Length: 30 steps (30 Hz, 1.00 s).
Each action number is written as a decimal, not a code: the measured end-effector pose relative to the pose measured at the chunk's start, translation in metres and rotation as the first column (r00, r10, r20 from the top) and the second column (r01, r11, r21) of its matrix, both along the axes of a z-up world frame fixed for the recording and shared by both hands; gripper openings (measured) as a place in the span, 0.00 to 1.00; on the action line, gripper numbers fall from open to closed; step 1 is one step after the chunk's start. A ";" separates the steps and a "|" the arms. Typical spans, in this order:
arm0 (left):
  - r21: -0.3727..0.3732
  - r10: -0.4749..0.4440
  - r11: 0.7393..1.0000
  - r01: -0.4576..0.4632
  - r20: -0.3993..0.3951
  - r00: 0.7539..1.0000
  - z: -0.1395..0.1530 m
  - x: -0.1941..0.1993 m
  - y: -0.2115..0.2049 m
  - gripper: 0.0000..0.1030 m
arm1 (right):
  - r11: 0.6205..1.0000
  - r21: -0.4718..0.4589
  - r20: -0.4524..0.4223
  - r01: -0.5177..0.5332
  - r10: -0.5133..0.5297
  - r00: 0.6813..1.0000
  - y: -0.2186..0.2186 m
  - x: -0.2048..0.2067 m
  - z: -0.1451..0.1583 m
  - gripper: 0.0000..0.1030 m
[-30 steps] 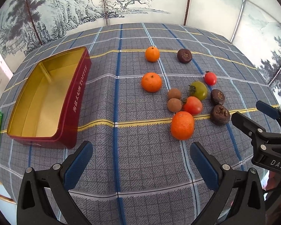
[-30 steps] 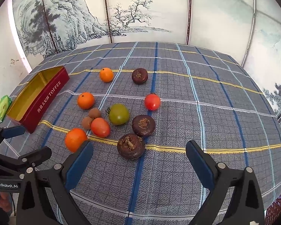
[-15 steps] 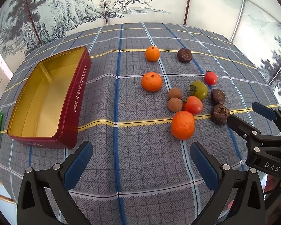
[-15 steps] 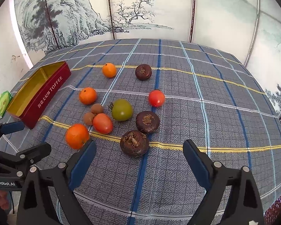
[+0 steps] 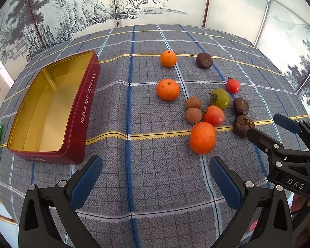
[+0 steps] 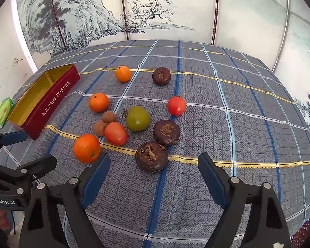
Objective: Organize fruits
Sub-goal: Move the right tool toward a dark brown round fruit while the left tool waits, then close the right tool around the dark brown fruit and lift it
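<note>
Your right tool (image 6: 154, 166) hangs just short of the nearest dark brown fruit (image 6: 151, 156), its jaws closing with nothing pressed between them. Your left tool (image 5: 155, 174) is released and empty above bare cloth, near the closest orange (image 5: 202, 137). The fruits lie clustered on the checked tabletop (image 5: 134, 107), well apart from the red toffee tin (image 5: 51, 111), which holds nothing.
</note>
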<state>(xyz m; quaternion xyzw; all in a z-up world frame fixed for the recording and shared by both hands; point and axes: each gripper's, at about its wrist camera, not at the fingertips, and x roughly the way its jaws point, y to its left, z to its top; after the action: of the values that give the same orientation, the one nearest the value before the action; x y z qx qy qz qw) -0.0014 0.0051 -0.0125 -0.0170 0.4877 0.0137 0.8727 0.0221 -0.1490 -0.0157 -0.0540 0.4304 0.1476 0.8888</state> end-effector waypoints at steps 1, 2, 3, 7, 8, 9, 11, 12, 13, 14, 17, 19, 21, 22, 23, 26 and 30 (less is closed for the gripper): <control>-0.001 0.000 1.000 0.000 0.000 1.000 0.000 0.000 0.000 1.00 | 1.000 0.000 -0.002 -0.001 0.001 1.000 0.000 0.000 -0.001 0.79; -0.001 0.000 1.000 0.000 0.000 1.000 -0.001 0.000 0.000 1.00 | 1.000 -0.001 -0.005 -0.003 0.003 1.000 0.001 0.001 -0.002 0.79; 0.001 0.001 1.000 -0.001 -0.001 1.000 -0.001 0.000 0.001 0.99 | 1.000 -0.002 -0.006 -0.006 0.006 1.000 0.001 0.001 -0.003 0.79; 0.001 0.000 1.000 0.000 -0.001 1.000 -0.001 0.000 0.001 0.99 | 1.000 -0.001 -0.024 -0.015 0.015 1.000 0.001 0.002 -0.010 0.74; -0.002 -0.002 1.000 0.002 0.000 1.000 -0.001 0.000 0.001 0.99 | 1.000 0.001 -0.031 -0.017 0.017 0.999 0.000 0.003 -0.012 0.72; -0.005 -0.005 1.000 0.005 0.000 1.000 -0.002 0.000 0.002 0.99 | 1.000 0.004 -0.036 -0.019 0.019 0.999 0.000 0.003 -0.014 0.70; -0.006 -0.012 1.000 0.012 0.002 1.000 -0.004 -0.001 0.002 0.96 | 1.000 0.002 -0.049 -0.019 0.019 0.999 -0.001 0.005 -0.019 0.69; -0.007 -0.017 1.000 0.017 0.002 1.000 -0.005 -0.001 0.002 0.95 | 1.000 0.002 -0.054 -0.020 0.020 0.998 -0.001 0.007 -0.022 0.68; -0.007 -0.019 1.000 0.019 0.000 1.000 -0.006 -0.001 0.002 0.93 | 1.000 0.006 -0.058 -0.023 0.023 0.998 -0.001 0.007 -0.024 0.66; -0.007 -0.021 1.000 0.021 -0.001 1.000 -0.007 -0.001 0.002 0.93 | 1.000 0.007 -0.063 -0.024 0.024 0.998 0.000 0.009 -0.025 0.65; -0.011 -0.031 0.999 0.031 0.002 1.000 -0.007 0.001 0.001 0.91 | 0.999 0.018 -0.070 -0.031 0.032 0.997 0.002 0.012 -0.030 0.60; -0.014 -0.041 0.999 0.041 0.004 0.999 -0.007 0.000 -0.001 0.91 | 0.999 0.013 -0.071 -0.037 0.037 0.997 0.005 0.014 -0.032 0.55; -0.023 -0.051 0.998 0.051 0.006 0.999 -0.008 0.001 -0.002 0.91 | 0.999 0.016 -0.069 -0.043 0.044 0.997 0.007 0.017 -0.034 0.53; -0.024 -0.054 0.998 0.055 0.006 0.998 -0.008 0.001 -0.003 0.91 | 0.999 0.014 -0.069 -0.046 0.047 0.997 0.009 0.018 -0.035 0.49; -0.023 -0.058 0.998 0.058 0.007 0.998 -0.008 0.001 -0.004 0.91 | 0.999 0.008 -0.068 -0.045 0.045 0.997 0.010 0.019 -0.036 0.47; -0.027 -0.067 0.997 0.067 0.007 0.998 -0.008 0.002 -0.005 0.90 | 0.999 0.009 -0.057 -0.045 0.045 0.997 0.009 0.020 -0.037 0.40; -0.034 -0.088 0.996 0.088 0.003 0.996 -0.008 0.004 -0.011 0.90 | 0.999 0.031 -0.061 -0.043 0.045 0.997 0.004 0.019 -0.037 0.38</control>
<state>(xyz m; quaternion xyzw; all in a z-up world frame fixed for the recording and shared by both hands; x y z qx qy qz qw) 0.0028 -0.0059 -0.0209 -0.0102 0.4873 -0.0330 0.8726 0.0411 -0.1450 -0.0526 -0.0457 0.4539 0.1753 0.8724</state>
